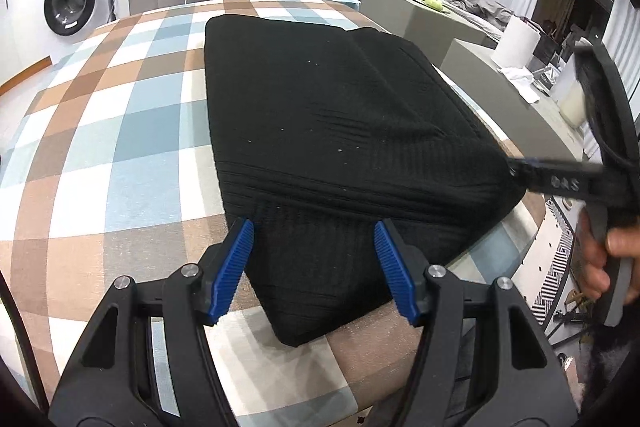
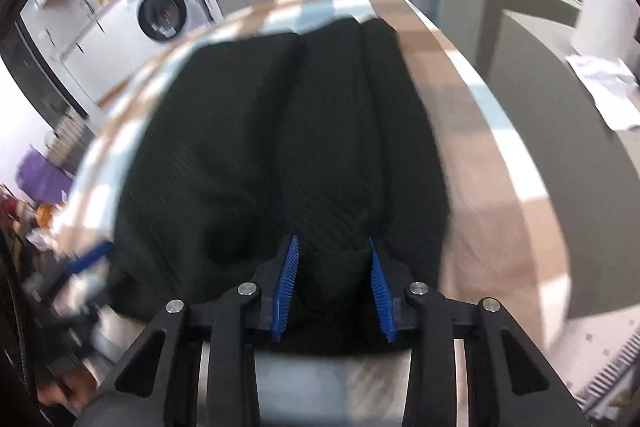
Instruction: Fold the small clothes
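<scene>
Clearly we are dealing with something soft and limp: the black knitted garment (image 1: 320, 99) lies spread on the checked tablecloth (image 1: 120, 147), reaching from the near edge of the table towards the far side, already doubled over along its length, with a ribbed band across the near end. We judge it light to moderate in weight, thick enough to hold a crease loosely but with no stiffness of its own, so any part we do not carry will sag and drag. The ribbed knit should give the ridged blue pads good purchase, so slipping worries us less than stretching, or picking up only the top layer of a doubled edge.

Our right gripper (image 2: 333, 241) is clamped on the near right corner: a bunch of knit sits pinched between its pads, and pleats fan out from there across the fabric. Our left gripper (image 1: 313, 225) stands with its jaws apart, the near left corner flap lying between them, not yet squeezed as far as we can see.

We would take hold at the two near corners, through all layers at the ribbed band, where the knit is firmest. Both corners should then be lifted together and kept level, so the fold lands square.
</scene>
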### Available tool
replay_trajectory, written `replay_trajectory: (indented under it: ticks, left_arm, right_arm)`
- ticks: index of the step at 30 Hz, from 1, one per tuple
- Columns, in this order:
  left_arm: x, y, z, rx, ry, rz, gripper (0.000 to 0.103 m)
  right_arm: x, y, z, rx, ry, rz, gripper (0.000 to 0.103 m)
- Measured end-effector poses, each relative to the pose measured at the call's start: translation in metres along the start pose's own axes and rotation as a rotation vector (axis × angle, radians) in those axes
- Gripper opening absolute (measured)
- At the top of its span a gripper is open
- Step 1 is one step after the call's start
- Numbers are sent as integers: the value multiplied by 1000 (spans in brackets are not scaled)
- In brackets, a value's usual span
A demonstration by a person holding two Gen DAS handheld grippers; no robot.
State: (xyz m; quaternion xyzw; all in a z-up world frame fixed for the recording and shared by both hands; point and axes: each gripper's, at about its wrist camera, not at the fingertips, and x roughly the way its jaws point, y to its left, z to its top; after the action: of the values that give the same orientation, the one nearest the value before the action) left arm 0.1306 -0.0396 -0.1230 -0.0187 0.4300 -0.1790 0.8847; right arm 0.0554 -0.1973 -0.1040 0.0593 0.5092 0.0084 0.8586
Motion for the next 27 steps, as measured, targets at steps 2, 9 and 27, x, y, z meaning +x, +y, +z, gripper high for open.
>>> replay_trajectory:
  ticks: [2, 9, 27]
  left_arm:
    - [-1, 2, 2, -13, -3, 0, 60]
    - [-9, 8, 11, -42, -31, -3, 60]
    - [-7, 9, 15, -39, -27, 7, 60]
  right_arm:
    - [-8, -7, -4, 30, -24, 29, 36]
    - [-30, 1, 13, 16, -166, 65, 36]
    - [-10, 2, 0, -28, -33, 184, 24]
